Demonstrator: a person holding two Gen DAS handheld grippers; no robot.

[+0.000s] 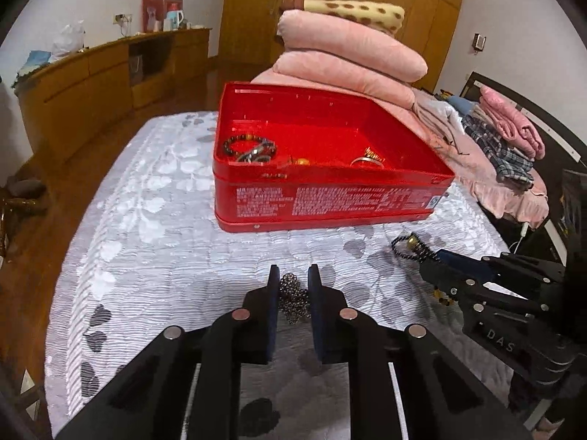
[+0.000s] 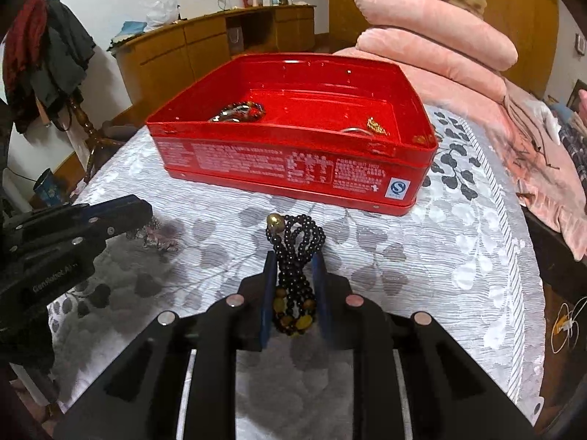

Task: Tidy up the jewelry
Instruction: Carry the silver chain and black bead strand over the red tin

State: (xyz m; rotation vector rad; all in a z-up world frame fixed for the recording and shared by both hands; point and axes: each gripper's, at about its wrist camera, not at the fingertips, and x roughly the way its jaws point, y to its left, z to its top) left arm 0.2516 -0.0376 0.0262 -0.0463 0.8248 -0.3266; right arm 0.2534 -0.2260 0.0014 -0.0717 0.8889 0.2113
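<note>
Between the right gripper's (image 2: 293, 286) closing fingers, a dark beaded bracelet (image 2: 295, 256) stretches lengthwise toward the red tin (image 2: 293, 168); left gripper (image 1: 293, 293) pinches a silvery bead cluster (image 1: 293, 299).

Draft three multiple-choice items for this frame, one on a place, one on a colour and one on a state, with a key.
1. Where is the dark bead bracelet?
A. In the tin
B. Between the right claw's fingers
C. On the pillows

2. What colour is the tin?
A. Red
B. Blue
C. Silver

3. How is the tin?
A. Lidded
B. Tipped over
C. Open-topped, jewelry inside

Key: B, the right claw brackets the bracelet on the bedspread; A, its walls are red; C, a bead bracelet and rings show inside. The left claw brackets a silver bead chain.
</note>
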